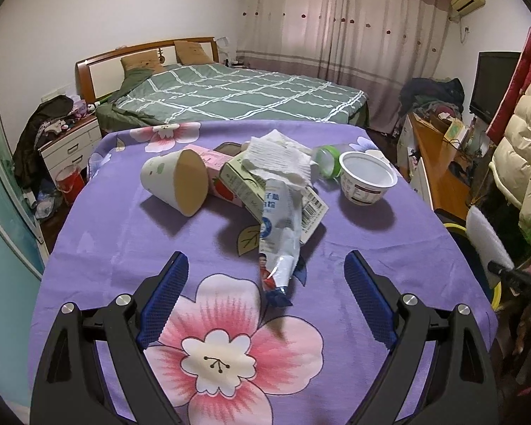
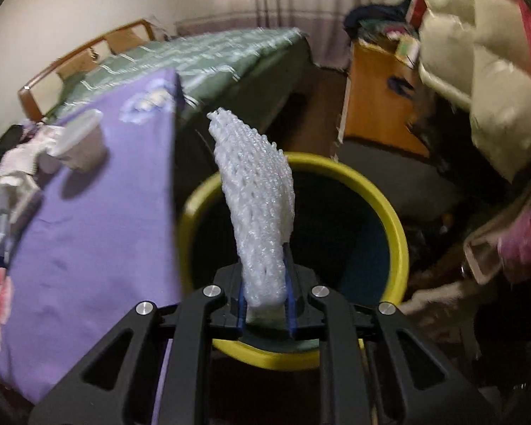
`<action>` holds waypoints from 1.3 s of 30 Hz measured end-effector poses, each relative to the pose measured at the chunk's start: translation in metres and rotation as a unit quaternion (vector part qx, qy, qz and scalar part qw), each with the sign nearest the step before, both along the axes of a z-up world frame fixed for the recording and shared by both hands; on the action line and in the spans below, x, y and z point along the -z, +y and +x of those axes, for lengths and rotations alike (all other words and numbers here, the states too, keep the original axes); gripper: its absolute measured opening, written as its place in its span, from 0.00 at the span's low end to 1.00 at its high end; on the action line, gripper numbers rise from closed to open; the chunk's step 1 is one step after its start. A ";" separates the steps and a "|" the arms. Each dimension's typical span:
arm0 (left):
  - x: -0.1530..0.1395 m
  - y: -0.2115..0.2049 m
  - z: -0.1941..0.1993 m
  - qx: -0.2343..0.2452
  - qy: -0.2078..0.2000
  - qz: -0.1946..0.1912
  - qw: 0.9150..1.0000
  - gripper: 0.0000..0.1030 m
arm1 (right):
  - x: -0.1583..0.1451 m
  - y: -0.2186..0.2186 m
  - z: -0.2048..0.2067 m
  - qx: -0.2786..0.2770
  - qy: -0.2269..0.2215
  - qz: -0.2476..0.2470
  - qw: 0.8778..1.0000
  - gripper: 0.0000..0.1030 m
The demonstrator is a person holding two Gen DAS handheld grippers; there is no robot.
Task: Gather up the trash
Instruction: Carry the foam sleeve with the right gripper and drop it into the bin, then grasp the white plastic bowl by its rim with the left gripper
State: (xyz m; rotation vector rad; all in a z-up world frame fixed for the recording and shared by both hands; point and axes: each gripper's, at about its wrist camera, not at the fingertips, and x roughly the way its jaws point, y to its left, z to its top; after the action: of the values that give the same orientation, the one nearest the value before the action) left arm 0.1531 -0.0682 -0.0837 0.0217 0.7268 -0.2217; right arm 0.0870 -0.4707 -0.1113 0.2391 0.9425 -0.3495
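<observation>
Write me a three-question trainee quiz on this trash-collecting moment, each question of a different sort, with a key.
1. True or false: the right gripper is pinching the white foam net.
2. What does the net hang over? A) the bed B) the yellow-rimmed bin C) the wooden desk
3. Fill in: the paper cup on the purple cloth is lying on its ____.

Key
1. True; the blue pads clamp the net's lower end.
2. B; the bin's dark opening lies right behind the net.
3. Side; its mouth faces the left gripper, whose jaws stand wide apart with nothing between them.
</observation>
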 end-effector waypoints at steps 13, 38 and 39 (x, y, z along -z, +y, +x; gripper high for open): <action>-0.001 -0.015 0.001 0.015 0.005 -0.001 1.000 0.89 | -0.002 0.007 0.001 -0.002 -0.018 0.002 1.000 0.43; 0.064 -0.183 0.145 0.057 0.072 0.033 0.995 0.90 | -0.014 0.012 0.021 -0.025 -0.043 0.018 0.999 0.47; 0.066 -0.186 0.151 0.056 0.074 0.036 0.995 0.90 | -0.013 0.011 0.021 -0.024 -0.043 0.020 0.999 0.47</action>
State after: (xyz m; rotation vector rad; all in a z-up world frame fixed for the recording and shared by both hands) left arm 0.3040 -0.2540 -0.1502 0.1152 0.8822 -0.3058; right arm 0.1083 -0.4600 -0.0980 0.2653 0.8702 -0.2750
